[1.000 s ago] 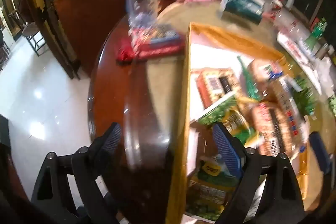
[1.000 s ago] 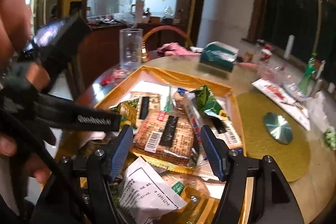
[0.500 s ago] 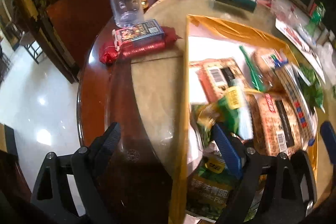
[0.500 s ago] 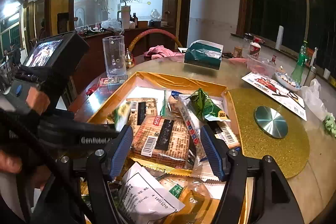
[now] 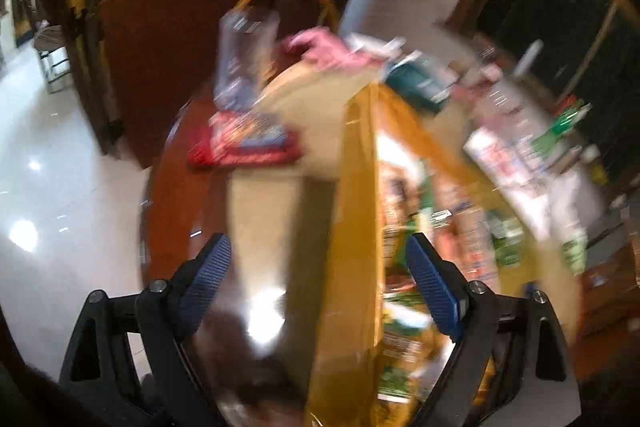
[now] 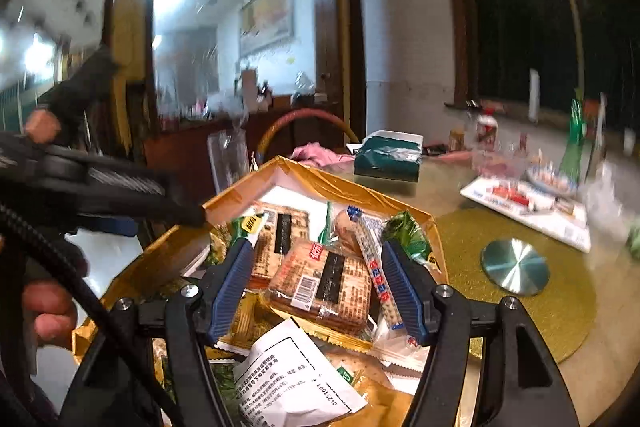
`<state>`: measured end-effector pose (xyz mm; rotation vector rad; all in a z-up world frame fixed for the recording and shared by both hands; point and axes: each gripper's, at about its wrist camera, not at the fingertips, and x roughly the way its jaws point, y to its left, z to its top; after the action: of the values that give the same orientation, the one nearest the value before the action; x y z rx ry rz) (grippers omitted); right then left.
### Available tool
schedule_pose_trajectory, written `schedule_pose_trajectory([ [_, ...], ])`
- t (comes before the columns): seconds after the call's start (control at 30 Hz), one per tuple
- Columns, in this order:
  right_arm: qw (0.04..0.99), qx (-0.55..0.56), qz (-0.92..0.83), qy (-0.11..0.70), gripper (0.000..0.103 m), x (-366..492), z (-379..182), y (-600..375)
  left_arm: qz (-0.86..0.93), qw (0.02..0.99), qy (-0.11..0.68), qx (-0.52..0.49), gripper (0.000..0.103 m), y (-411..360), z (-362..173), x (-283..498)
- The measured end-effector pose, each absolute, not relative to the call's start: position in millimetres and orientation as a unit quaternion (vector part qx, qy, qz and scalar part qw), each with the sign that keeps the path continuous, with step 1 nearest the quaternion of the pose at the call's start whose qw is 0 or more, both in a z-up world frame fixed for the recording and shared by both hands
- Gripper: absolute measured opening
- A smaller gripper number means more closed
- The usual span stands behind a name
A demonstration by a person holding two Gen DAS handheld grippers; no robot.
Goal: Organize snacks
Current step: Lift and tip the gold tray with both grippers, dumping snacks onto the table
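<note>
Our left hand-held gripper (image 5: 316, 259) hangs wide and empty over the bench (image 5: 272, 199), straddling the gold box (image 5: 356, 187) wall; the view is blurred, so we should probably steady it before reaching. Our right hand-held gripper (image 6: 316, 267), also wide and empty, frames the brown biscuit pack (image 6: 324, 279); we should lower squarely onto it. The box holds mixed snacks: a green packet (image 6: 404, 231), a wafer stick (image 6: 372, 255).
</note>
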<state>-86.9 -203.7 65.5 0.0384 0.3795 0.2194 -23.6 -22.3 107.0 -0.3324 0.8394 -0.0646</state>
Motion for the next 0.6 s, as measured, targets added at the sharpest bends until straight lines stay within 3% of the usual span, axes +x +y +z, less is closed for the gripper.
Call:
schedule_pose_trajectory([
  [0.17,0.950,0.209,0.107,0.204,0.067,-70,61,-283,-0.117,0.919,0.325,-0.191,0.089,-62,173,-50],
  [0.3,0.876,0.421,0.078,0.223,0.067,-59,19,-365,-0.191,0.917,0.292,-0.193,0.089,-114,199,-55],
  [0.6,0.773,0.591,0.013,0.231,0.068,-67,-26,-435,-0.252,0.924,0.233,-0.169,0.089,-221,193,-54],
])
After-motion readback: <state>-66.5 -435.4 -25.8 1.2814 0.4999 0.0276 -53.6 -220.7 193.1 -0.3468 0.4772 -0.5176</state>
